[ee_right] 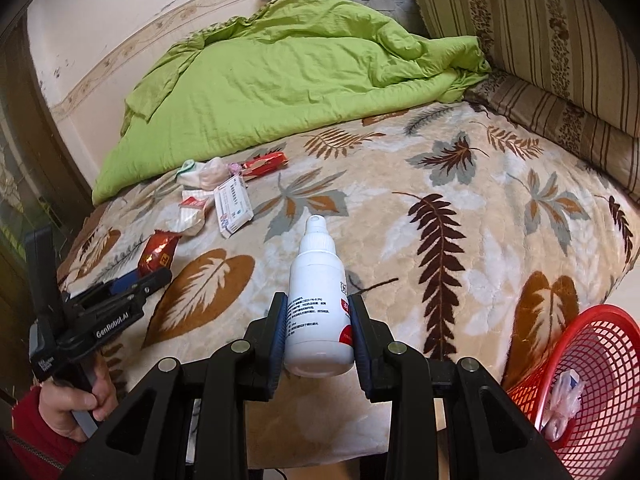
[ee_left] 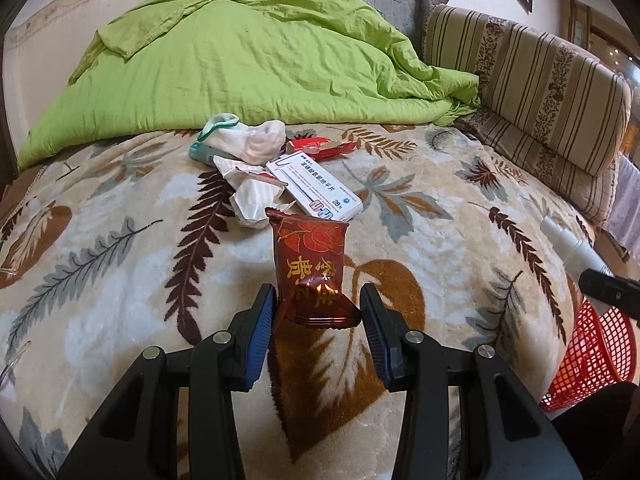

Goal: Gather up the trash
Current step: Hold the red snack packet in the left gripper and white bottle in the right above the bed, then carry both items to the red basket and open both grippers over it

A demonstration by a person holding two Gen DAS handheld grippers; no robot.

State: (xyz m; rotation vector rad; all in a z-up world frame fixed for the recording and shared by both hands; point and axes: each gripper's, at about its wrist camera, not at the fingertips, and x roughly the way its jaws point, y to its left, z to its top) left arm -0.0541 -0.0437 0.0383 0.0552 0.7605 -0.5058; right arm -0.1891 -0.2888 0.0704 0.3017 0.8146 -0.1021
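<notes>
Both grippers are loaded: my right gripper (ee_right: 318, 338) is clamped on the white spray bottle (ee_right: 318, 300), held above the leaf-patterned blanket (ee_right: 440, 184), and my left gripper (ee_left: 318, 312) pinches the lower end of a dark red snack wrapper (ee_left: 310, 264), lifted clear of the bed. I judge this the carry step, with each piece picked but neither dropped. The red mesh basket (ee_right: 592, 380) stands at the bed's right edge, already holding a crumpled clear bag, so the next move calls for swinging right over its rim and letting go. More litter waits near the green quilt (ee_left: 240, 64): a white pill box (ee_left: 316, 188), crumpled paper (ee_left: 252, 196), a red packet (ee_left: 320, 146) and a sock (ee_left: 252, 140). Something teal lies half hidden under the sock; I cannot name it. Only part of the basket shows in either view.
</notes>
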